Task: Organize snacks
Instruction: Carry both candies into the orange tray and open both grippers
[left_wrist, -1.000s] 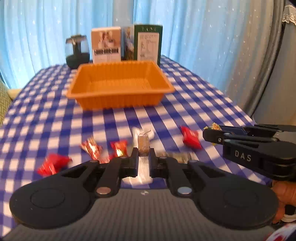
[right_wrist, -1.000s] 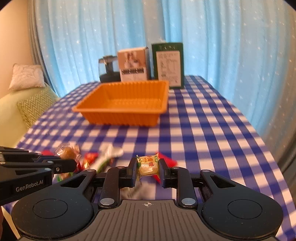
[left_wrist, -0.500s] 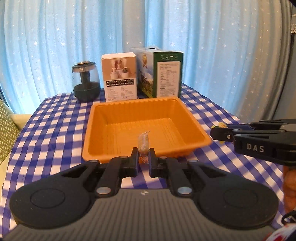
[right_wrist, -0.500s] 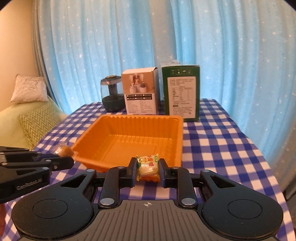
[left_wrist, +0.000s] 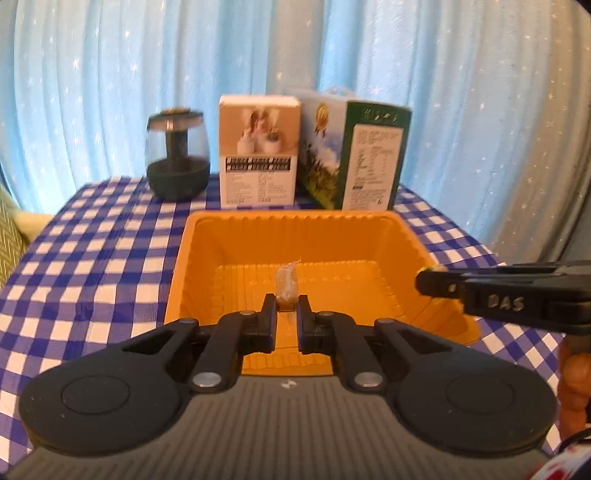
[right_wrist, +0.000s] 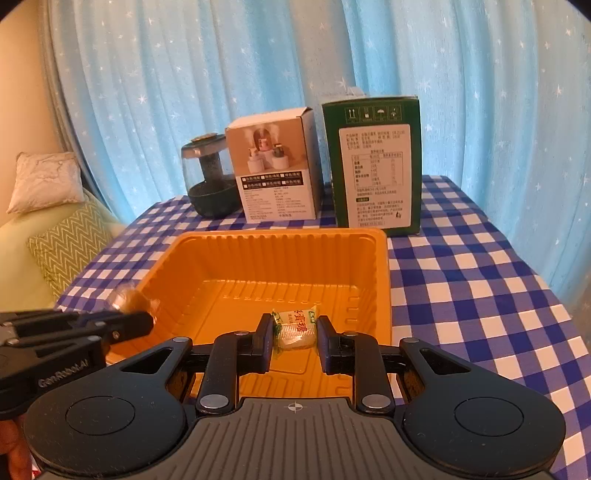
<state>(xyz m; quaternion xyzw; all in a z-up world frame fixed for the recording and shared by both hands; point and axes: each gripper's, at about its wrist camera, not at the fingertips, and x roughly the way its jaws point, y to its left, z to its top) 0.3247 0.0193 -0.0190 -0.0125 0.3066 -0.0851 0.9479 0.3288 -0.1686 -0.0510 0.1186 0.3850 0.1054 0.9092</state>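
"DAS" stood on the side of the right gripper (left_wrist: 424, 282); "GenRobot.AI" on the left gripper (right_wrist: 147, 325). The print on the green carton (right_wrist: 373, 162) and white box (right_wrist: 275, 173) was too small to read.

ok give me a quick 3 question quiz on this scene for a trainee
1. True or false: the orange tray already has snacks lying in it.
2. What does the right tool hold? A) a red candy B) a green and white wrapped candy C) nothing
3. How many boxes stand behind the tray?

Key: 1 false; 2 B; 3 two, a white box and a green box.
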